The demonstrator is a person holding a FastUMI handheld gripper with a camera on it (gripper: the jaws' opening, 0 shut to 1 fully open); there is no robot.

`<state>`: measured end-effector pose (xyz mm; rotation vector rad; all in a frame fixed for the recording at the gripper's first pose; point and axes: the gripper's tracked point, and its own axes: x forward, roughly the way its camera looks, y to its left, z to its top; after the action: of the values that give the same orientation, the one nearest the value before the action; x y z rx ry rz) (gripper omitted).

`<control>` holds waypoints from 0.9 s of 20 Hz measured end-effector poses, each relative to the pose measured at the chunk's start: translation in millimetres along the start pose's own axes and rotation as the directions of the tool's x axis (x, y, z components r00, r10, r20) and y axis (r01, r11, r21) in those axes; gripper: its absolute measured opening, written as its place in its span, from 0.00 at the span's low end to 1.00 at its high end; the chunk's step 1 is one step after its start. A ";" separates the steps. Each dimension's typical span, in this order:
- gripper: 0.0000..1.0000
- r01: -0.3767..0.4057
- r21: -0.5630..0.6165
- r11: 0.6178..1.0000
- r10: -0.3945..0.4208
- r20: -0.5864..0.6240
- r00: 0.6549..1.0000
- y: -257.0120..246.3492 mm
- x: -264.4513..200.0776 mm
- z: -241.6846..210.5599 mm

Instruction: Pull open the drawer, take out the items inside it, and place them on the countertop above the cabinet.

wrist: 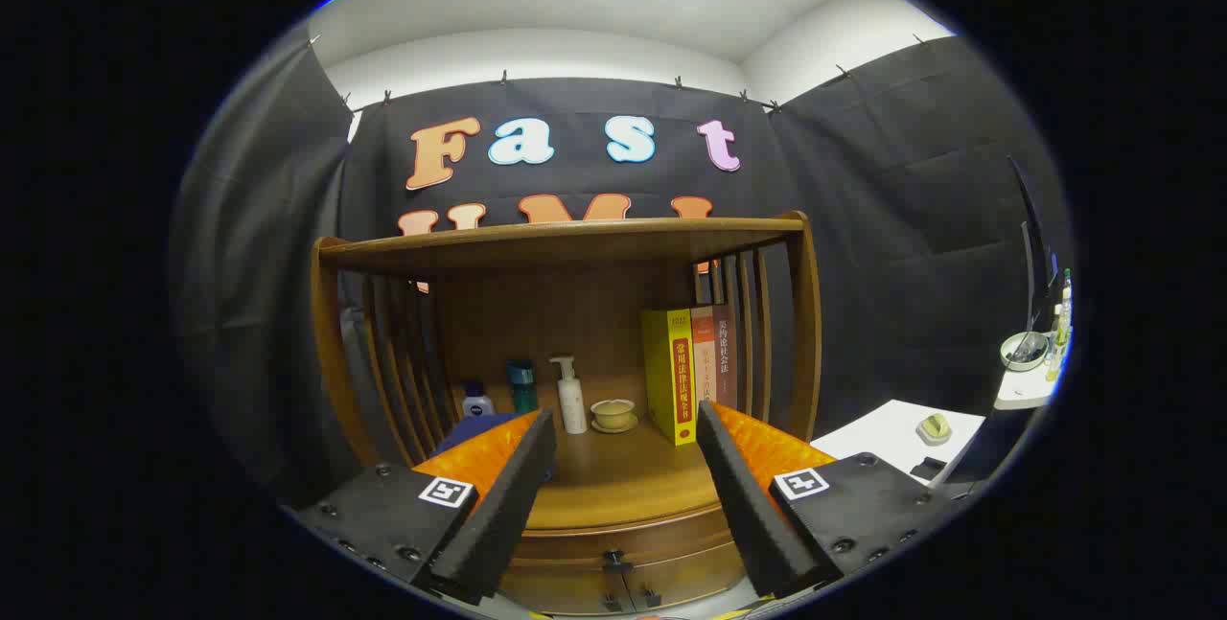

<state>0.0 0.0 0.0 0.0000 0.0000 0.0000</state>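
Tongs (623,495) stand wide apart, holding nothing, as we hover over the front edge of the worktop (613,481). The drawer (613,558) sits shut, low between the tips. Reaching carelessly, we could miss its small knob (614,562); placing items later, we could topple the pump bottle (571,395), cup (613,413) or books (685,371).

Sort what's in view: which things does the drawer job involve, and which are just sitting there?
Job: drawer, shut, below and between the fingers; countertop above it; gripper, open and holding nothing.

Just there: yellow book, two more books, pump bottle, cup on saucer, teal tumbler, small bottle.
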 end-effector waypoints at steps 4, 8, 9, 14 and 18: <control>0.98 0.003 -0.007 1.000 -0.003 0.000 1.000 -0.7 -4.0 1.2; 0.98 -0.004 -0.015 1.000 0.004 0.002 1.000 4.5 -7.1 1.7; 0.98 -0.008 -0.017 1.000 0.008 0.001 1.000 7.1 -7.5 1.5; 0.98 -0.026 -0.027 0.999 0.026 -0.003 1.000 16.9 -7.7 0.3; 0.98 -0.034 -0.027 0.999 0.034 -0.003 0.999 20.4 -9.4 -2.1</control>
<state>-9.4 20.4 -2.1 -0.0274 0.0027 0.0342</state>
